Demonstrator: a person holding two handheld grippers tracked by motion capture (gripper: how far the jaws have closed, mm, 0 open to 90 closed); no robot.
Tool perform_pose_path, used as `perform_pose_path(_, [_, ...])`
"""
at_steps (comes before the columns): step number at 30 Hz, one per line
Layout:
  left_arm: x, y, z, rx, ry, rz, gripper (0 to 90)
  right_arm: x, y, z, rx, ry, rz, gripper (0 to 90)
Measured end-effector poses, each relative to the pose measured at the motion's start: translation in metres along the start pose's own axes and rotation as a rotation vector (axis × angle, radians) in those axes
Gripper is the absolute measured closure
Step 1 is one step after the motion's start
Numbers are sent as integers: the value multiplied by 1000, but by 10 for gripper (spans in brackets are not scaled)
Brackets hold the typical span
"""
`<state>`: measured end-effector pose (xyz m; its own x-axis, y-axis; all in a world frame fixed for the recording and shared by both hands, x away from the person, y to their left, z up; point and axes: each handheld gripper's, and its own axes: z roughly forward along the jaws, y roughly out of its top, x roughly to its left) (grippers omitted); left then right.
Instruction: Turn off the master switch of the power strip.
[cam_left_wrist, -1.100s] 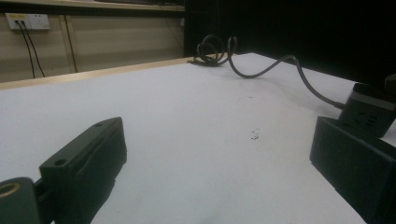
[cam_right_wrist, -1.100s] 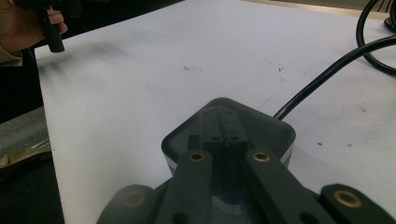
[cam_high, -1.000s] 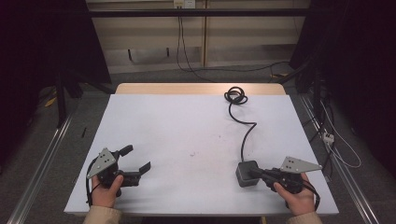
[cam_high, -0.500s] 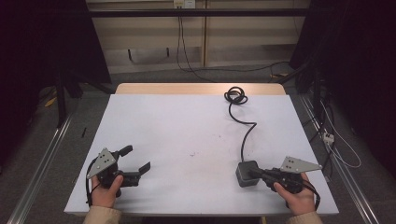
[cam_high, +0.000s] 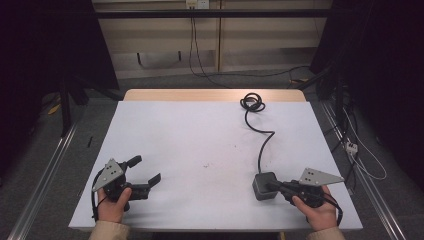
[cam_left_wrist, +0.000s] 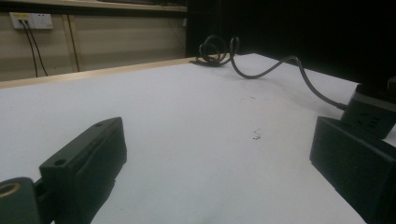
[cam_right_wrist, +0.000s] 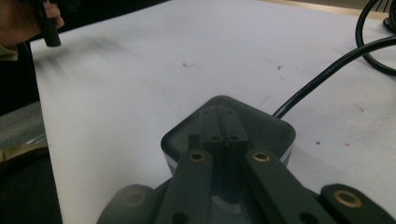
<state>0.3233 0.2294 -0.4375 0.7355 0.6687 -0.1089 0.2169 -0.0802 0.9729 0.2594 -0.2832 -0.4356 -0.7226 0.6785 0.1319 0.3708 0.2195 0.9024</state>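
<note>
Near the front right corner of the white worktop (cam_high: 200, 135) sits a dark square power block (cam_high: 264, 186), cable (cam_high: 260, 145) running away to a loose coil (cam_high: 252, 104) at the far edge. Right gripper (cam_high: 278, 187) lying low, fingers closed together and resting across the block's top face, tips meeting over its middle (cam_right_wrist: 223, 133); pressing or merely touching, hard to say, and no real hold around the body. Left gripper (cam_high: 146, 175) parked near the front left corner, well apart from the block, fingers (cam_left_wrist: 86, 161) spread wide with nothing between them.

Judged from this: early in the work, block reached but not lifted or shifted, cable not gathered. Left to do: a proper grip or push on the block, probably with the left coming across.

Little in the way: bare sheet between the two grippers, a few dark specks (cam_high: 206, 165) only. The cable itself the one snag, stiff and curved, likely to drag on the block.
</note>
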Motion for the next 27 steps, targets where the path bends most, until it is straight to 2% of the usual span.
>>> perform_pose_path(11, [0, 0, 0, -1, 2, -1, 37, -1, 0, 0, -4, 4, 8, 900])
perform_pose_path(27, [1, 1, 0, -3, 1, -1, 36, 2, 1, 0, 2, -10, -18, 900])
